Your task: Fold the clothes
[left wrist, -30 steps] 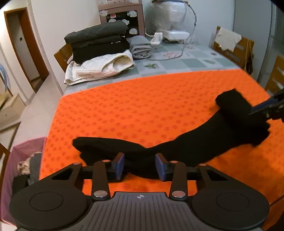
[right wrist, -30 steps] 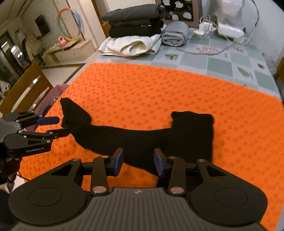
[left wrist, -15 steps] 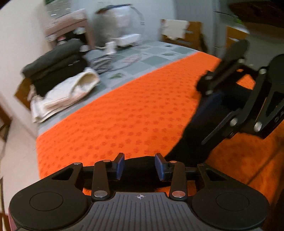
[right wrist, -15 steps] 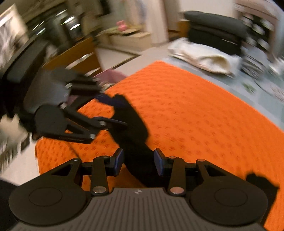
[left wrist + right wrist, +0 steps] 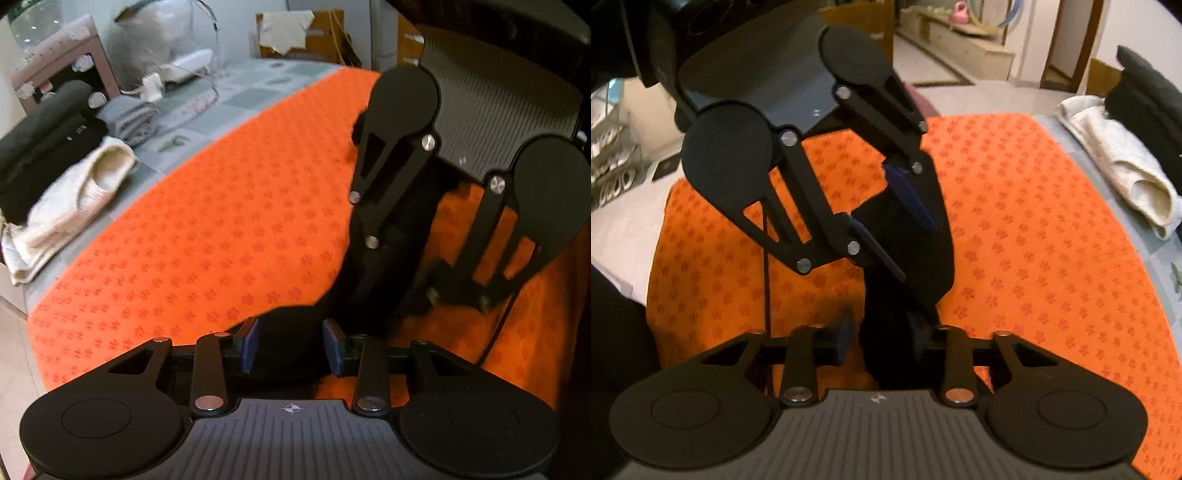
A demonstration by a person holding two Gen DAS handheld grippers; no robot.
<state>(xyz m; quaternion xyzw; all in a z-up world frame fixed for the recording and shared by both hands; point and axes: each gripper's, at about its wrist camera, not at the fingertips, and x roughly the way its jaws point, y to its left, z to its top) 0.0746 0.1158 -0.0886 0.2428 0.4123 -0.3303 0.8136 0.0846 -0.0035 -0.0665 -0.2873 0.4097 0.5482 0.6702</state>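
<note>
A long black garment [image 5: 291, 325] lies on the orange mat [image 5: 221, 221], bunched up between the two tools. My left gripper [image 5: 291, 347] is shut on one end of it, with the cloth filling the gap between the blue pads. The right tool's black arms [image 5: 391, 158] come down just right of it, their fingertips hidden in the dark cloth. In the right wrist view my right gripper [image 5: 882, 341] is closing with the black garment [image 5: 934, 258] running between its jaws. The left gripper [image 5: 914, 251] hangs close ahead of it, gripping the same cloth.
A stack of folded dark clothes [image 5: 37, 140], a white quilted piece [image 5: 81, 192] and a grey roll [image 5: 133, 118] sit at the table's far left. The same white piece [image 5: 1126, 173] is at the right in the right wrist view. Wooden chairs [image 5: 321, 33] stand behind.
Both grippers have swung toward each other with the garment's two ends and now stand almost face to face. Both views have rolled. The stretched-out garment is now bunched between them.
</note>
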